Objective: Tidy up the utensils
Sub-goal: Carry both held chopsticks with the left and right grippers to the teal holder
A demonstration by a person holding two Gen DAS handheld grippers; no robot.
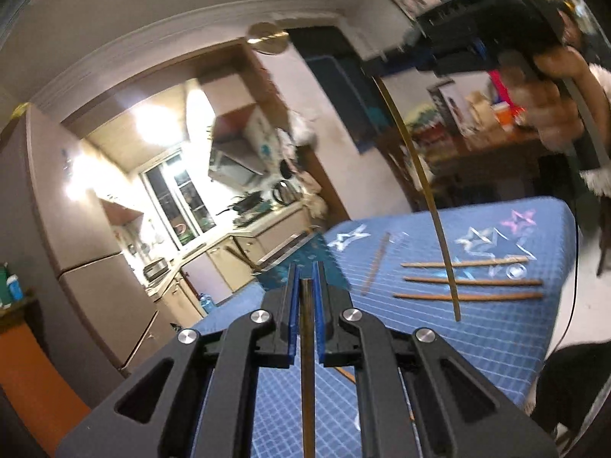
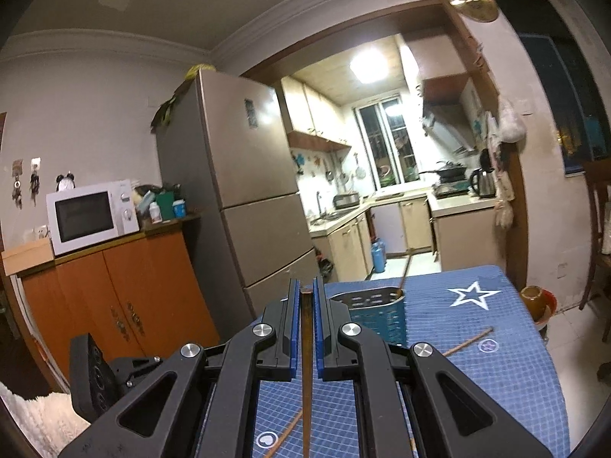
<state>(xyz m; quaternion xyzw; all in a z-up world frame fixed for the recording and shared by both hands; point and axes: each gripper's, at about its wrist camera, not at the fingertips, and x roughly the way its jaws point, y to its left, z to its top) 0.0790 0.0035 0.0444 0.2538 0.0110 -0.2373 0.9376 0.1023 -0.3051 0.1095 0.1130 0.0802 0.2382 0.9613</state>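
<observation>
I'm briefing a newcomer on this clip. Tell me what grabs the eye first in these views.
Each gripper is shut on a chopstick: the left gripper on one, the right gripper on another. In the left view, three chopsticks lie in a row on the blue cloth. In the right view, a teal holder ahead has one stick in it.

The right tool is clamped on a chopstick above the blue checked table. Ahead stands a teal utensil holder with one stick leaning inside. Another chopstick lies loose to its right.
</observation>
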